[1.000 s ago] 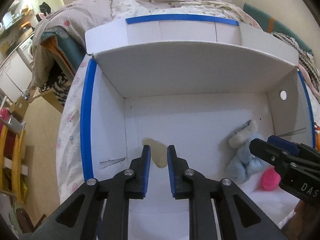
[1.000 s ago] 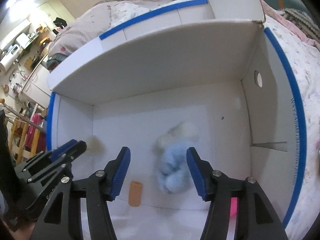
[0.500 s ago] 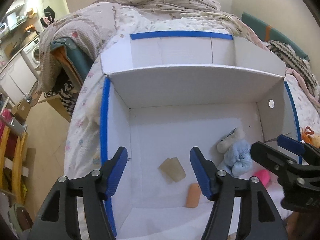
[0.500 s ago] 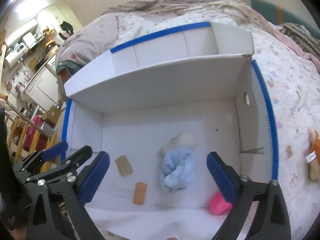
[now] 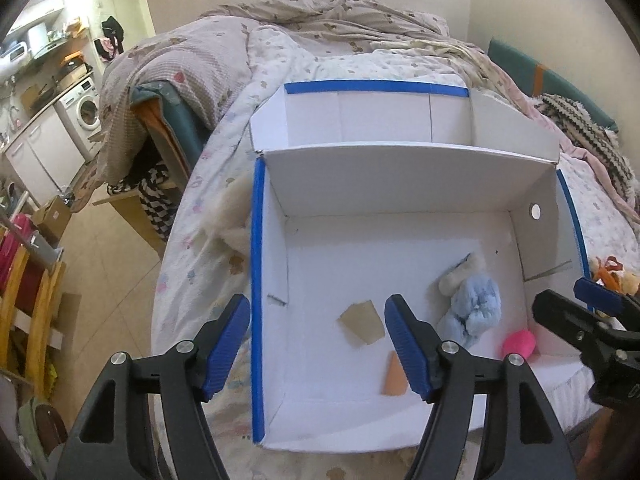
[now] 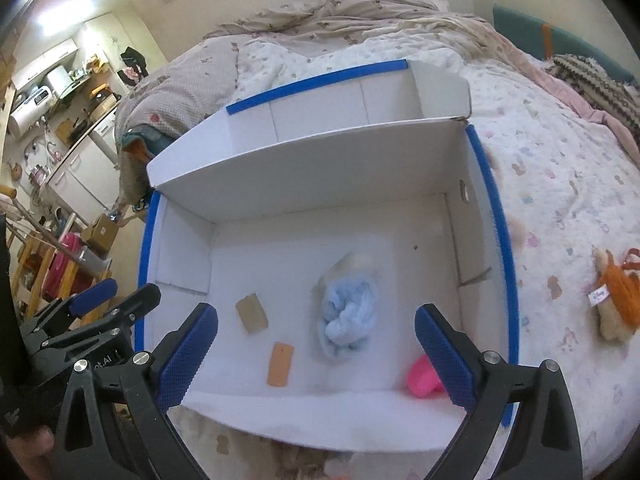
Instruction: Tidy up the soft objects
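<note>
Left wrist view: a white cardboard box [image 5: 400,184] with blue-taped edges is seen lying open on a bed [image 5: 280,64] covered by a printed quilt. The left gripper [image 5: 318,344] is held above the near-left part of the box; its jaws have just been opening and are spread apart, with nothing pinched between them. On the box floor, a tan foam piece [image 5: 362,322] is visible between the blue pads, and an orange foam piece [image 5: 394,376] lies nearer the front wall, partly hidden by the right-hand pad. A light blue plush toy [image 5: 476,308] is located to the right of these, and a pink soft object [image 5: 519,343] lies in the near-right corner. A cream fluffy item [image 5: 236,216] rests on the quilt against the box's outer left wall.

In the right wrist view, the right gripper [image 6: 316,354] is held above the front of the box with its jaws spread wide, having just been opening; nothing is gripped. An orange-clad plush toy [image 6: 616,300] lies on the quilt, well outside the box on the right.
</note>
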A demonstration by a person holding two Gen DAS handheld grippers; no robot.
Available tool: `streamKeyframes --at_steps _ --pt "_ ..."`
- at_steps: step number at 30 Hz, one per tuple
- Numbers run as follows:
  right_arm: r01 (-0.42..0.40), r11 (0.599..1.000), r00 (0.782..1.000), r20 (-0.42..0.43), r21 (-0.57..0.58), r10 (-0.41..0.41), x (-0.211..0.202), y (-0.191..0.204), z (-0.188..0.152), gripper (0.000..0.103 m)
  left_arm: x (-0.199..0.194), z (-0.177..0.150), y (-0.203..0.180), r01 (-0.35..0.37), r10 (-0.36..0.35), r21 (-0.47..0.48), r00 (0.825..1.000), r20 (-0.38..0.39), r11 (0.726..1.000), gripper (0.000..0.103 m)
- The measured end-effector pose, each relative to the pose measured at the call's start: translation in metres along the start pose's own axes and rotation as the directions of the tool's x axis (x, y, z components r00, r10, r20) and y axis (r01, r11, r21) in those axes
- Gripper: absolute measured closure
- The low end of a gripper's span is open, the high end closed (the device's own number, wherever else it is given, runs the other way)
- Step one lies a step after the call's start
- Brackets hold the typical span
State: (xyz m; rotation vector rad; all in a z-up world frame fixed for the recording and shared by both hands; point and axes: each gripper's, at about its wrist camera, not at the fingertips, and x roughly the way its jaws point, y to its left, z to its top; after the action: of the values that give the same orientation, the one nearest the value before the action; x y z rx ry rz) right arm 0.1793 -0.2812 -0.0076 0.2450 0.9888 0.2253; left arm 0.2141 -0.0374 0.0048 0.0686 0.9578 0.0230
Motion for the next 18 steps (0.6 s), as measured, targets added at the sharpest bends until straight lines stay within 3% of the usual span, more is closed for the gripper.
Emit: streamKeyframes --at_steps 9,12,18 --pt "-0.036 0.999 0.999 0.008 -0.008 0.037 -0.030 0.001 -0.036 0.000 -0.039 -0.034 0.017 0.020 -0.019 -0.027 0.999 0.035 0.999 0.035" --pt "-0.092 0.996 0.996 0.008 -0.009 0.092 -0.035 0.000 -0.051 0.000 -0.050 -0.048 0.024 0.038 -0.036 -0.042 0.998 0.048 0.998 0.035" --pt "-0.114 0.993 0.993 0.011 -0.004 0.114 -0.037 -0.005 -0.084 0.000 -0.059 -0.083 0.035 0.019 -0.015 -0.056 0.997 0.072 0.998 0.034"
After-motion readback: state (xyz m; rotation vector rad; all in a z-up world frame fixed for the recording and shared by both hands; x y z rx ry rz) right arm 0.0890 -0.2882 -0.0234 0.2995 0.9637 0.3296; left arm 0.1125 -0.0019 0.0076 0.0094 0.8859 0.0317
